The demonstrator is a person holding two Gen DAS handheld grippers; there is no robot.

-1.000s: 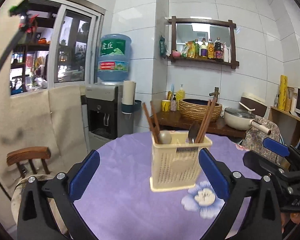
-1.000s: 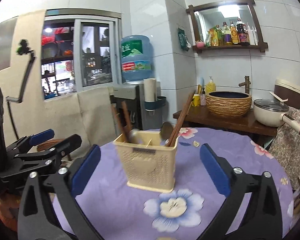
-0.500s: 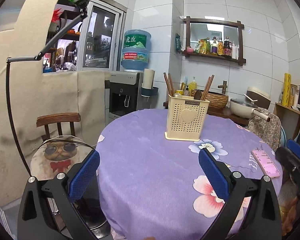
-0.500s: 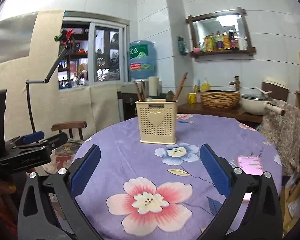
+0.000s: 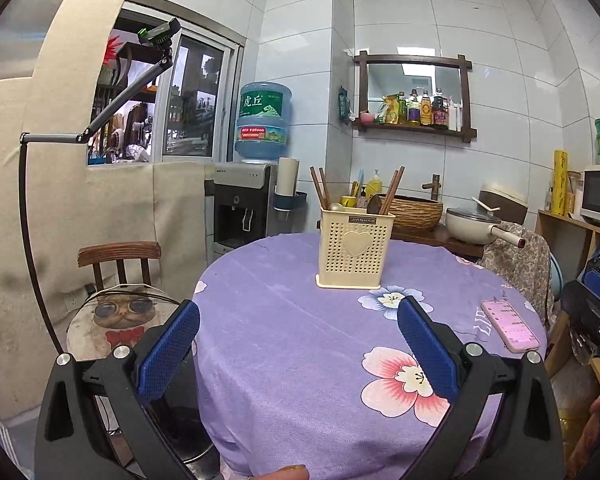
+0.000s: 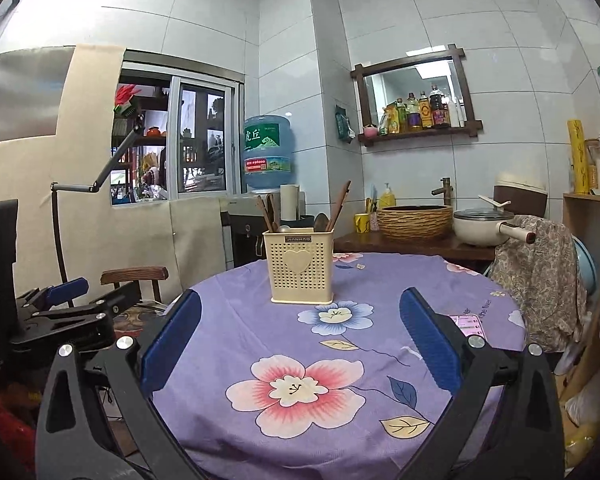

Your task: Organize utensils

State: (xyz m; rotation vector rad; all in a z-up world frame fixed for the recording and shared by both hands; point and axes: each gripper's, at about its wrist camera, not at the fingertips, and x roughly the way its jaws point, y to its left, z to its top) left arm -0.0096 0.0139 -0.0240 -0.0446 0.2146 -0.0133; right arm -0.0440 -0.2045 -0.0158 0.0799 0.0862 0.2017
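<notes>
A cream perforated utensil holder stands upright near the middle of the round table with its purple flowered cloth. It holds brown chopsticks and spoons. It also shows in the right wrist view, with chopsticks sticking up. My left gripper is open and empty, well back from the holder at the table's near edge. My right gripper is open and empty, also back from the holder. The left gripper shows at the left of the right wrist view.
A pink phone lies on the table's right side. A wooden chair and a cat-print stool stand left of the table. A draped chair stands at the right. A sink counter with pot is behind.
Both grippers have pulled back from the holder, which now looks smaller and farther away. Both stay open and empty.
</notes>
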